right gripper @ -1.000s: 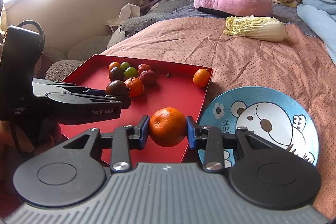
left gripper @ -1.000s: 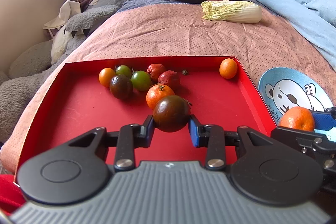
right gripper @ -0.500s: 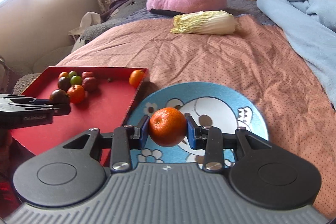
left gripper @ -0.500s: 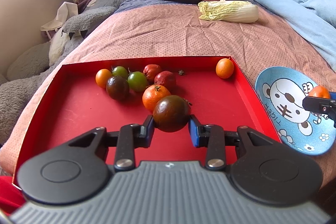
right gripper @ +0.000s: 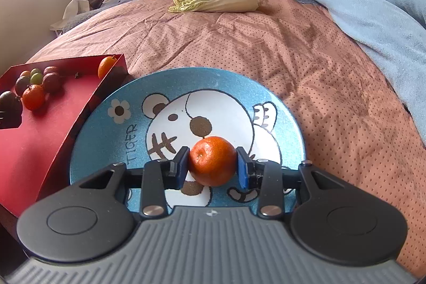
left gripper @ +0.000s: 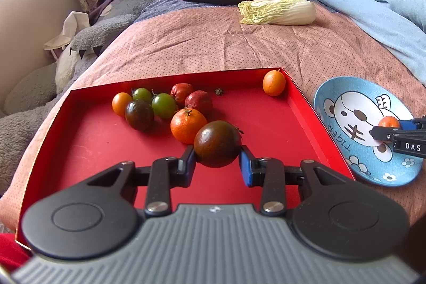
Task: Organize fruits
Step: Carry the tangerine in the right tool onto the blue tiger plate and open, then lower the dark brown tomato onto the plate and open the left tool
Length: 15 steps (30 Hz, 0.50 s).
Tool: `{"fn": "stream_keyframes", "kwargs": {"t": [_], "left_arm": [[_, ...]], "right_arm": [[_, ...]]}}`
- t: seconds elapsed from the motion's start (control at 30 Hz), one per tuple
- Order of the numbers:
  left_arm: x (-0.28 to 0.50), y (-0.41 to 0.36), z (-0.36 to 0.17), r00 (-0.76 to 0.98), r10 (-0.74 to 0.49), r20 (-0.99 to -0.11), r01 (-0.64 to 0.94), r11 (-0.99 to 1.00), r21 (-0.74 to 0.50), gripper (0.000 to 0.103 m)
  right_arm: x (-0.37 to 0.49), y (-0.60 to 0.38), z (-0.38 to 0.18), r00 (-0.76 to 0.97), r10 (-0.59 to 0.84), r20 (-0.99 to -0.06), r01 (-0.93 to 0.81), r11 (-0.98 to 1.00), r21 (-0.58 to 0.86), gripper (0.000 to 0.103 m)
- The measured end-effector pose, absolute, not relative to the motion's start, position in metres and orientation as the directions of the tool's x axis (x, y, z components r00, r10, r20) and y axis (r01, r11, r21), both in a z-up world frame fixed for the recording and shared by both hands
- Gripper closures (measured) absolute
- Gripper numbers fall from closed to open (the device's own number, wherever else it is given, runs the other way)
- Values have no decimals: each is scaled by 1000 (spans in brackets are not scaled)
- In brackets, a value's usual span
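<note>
My left claw grips a round dark brown-green tomato over the red cardboard tray. My right claw clamps a small orange mandarin above the blue tiger-print plate beside it.

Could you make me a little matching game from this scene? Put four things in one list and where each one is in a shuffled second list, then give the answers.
Things:
1. dark brownish-red round tomato
2. round orange tangerine with a dimpled skin
3. small smooth orange kumquat
4. pale yellow-white napa cabbage

Places:
A. lying on the pink dotted bedspread
B. in the far right corner of the red cardboard tray
C. pinched in the left tool, above the tray
D. pinched in the right tool, over the blue bear-print plate

Pairs: 1-C, 2-D, 3-B, 4-A
</note>
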<state>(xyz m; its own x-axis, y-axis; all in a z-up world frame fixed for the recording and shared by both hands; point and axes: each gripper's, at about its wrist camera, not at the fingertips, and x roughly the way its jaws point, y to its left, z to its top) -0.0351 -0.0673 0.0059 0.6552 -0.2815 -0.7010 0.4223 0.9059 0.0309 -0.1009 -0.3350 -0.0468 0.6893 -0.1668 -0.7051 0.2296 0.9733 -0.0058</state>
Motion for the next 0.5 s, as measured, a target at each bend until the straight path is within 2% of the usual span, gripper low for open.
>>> {"fn": "stream_keyframes", "kwargs": {"t": [0.1,0.23,0.5], "left_arm": [[-36,-68,7,656,-293,-695,435,900,32,65],[-43,-73,13,668,-311,-676,460,887,47,65],[-58,-114,27,630,-415,-657,552,834,3,65]], "right_arm": [[-102,-336,-48,696,-164,-699,227,974,-3,58],[-110,-335,-41,732,-163,-661,233,972,19,28],[-130,-328,-26,766,-130,-629,186,982,24,27]]}}
